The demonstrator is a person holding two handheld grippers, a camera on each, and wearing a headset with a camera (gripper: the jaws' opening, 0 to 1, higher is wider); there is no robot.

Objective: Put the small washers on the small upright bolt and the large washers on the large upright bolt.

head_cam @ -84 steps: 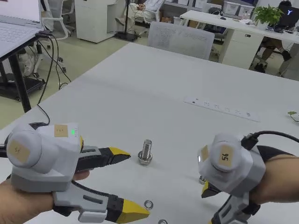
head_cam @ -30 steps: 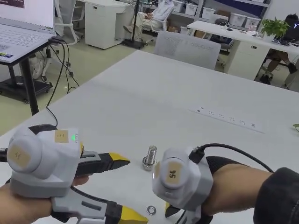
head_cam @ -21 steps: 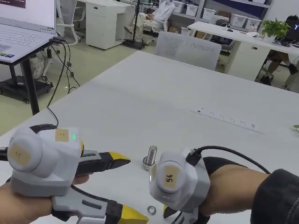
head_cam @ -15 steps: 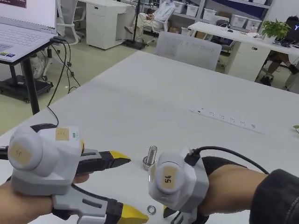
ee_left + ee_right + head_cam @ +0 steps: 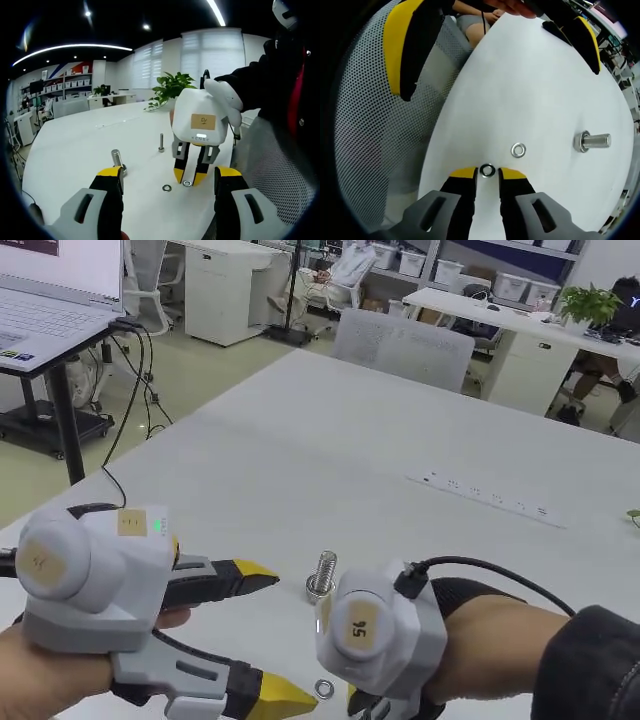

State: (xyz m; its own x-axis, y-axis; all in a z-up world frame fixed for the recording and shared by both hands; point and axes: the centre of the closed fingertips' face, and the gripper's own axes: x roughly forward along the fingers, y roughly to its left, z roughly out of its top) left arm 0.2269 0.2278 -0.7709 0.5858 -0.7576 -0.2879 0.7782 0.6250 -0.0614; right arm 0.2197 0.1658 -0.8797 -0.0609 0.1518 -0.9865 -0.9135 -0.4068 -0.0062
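Observation:
The large bolt [image 5: 322,575] [image 5: 117,160] [image 5: 592,141] stands upright on the white table [image 5: 330,450], with a washer round its foot. Further off stands the small bolt [image 5: 161,142]. Two loose washers lie near the front edge. My right gripper [image 5: 362,705] [image 5: 189,176] [image 5: 488,172] points down at one washer [image 5: 187,183] [image 5: 488,170]; its fingertips straddle it with a narrow gap, and the washer lies flat on the table. The other washer [image 5: 324,688] [image 5: 166,188] [image 5: 518,149] lies just beside it. My left gripper [image 5: 270,638] [image 5: 168,172] hovers wide open and holds nothing.
A white power strip [image 5: 485,498] lies further back on the table. A mesh chair [image 5: 400,340] stands at the far side and a laptop [image 5: 50,300] on a side table to the left. The table's near edge runs right below the grippers, over a mesh seat [image 5: 380,150].
My right gripper has come left from the small bolt's side to in front of the large bolt and down over a loose washer. Over the last second it barely moved. The left gripper stayed.

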